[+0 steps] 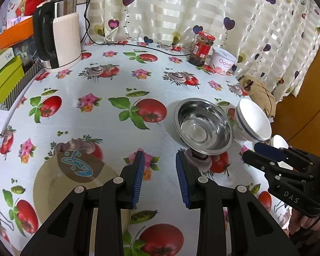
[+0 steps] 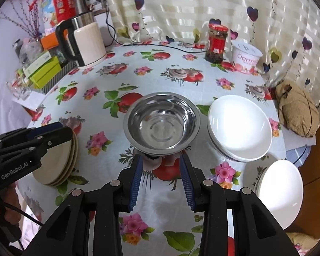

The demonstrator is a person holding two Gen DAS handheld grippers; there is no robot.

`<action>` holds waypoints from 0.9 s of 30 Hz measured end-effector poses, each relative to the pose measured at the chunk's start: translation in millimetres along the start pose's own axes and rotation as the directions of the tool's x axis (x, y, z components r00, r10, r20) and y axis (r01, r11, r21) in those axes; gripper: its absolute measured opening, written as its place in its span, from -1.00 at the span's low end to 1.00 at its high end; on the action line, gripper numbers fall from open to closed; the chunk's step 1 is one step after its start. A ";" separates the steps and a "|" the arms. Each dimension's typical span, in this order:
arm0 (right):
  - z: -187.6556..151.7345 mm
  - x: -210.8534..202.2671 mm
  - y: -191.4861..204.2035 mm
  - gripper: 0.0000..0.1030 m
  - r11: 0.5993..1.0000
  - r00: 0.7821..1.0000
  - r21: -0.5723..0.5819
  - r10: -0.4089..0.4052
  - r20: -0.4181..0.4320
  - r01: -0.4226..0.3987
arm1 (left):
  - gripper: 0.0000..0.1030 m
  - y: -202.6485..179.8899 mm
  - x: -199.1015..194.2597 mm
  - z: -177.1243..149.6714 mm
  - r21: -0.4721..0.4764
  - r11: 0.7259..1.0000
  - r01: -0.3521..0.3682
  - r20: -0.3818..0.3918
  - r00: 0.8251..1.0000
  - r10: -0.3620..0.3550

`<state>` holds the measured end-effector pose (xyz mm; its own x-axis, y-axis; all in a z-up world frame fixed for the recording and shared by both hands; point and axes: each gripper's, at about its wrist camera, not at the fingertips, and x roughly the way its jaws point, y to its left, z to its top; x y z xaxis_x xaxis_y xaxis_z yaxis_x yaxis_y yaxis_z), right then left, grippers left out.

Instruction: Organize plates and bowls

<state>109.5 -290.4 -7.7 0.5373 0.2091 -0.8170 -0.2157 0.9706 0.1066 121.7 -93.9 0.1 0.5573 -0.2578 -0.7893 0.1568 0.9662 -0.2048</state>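
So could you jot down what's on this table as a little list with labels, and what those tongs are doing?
surface: round table in a tomato-print cloth
centre: empty shiny steel bowl
beside it: stacked white ceramic bowls
near edge: white plates
other side: stacked cream plates
back: cream electric kettle, red-lidded glass jar, white yogurt tub
left tongs: open, holding nothing
right tongs: open, holding nothing, just short of the steel bowl

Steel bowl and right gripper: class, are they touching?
Apart. In the right wrist view the right gripper has open jaws hanging just short of the steel bowl, with tablecloth showing between them and nothing held.
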 end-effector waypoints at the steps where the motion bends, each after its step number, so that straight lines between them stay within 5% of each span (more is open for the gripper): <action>1: 0.2 1.8 -2.6 -0.31 1.000 1.000 0.009 0.005 -0.002 -0.005 | -0.40 0.0 1.4 0.5 0.000 1.000 0.003 -0.001 1.000 -0.003; 12: 3.3 26.4 -28.0 -0.33 0.992 0.998 0.115 0.063 -0.027 -0.059 | -0.40 -13.3 34.3 18.9 -0.010 0.997 0.077 -0.040 0.996 -0.077; 27: 14.7 54.9 -48.2 -0.34 0.979 0.995 0.188 0.086 -0.043 -0.076 | -0.40 -21.3 84.0 34.0 -0.039 0.997 0.074 -0.097 0.992 -0.077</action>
<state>161.4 -323.9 -49.4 0.4815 0.2865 -0.8283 -0.0991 0.9568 0.2733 192.9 -136.4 -42.2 0.4622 -0.3294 -0.8233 0.1659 0.9442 -0.2846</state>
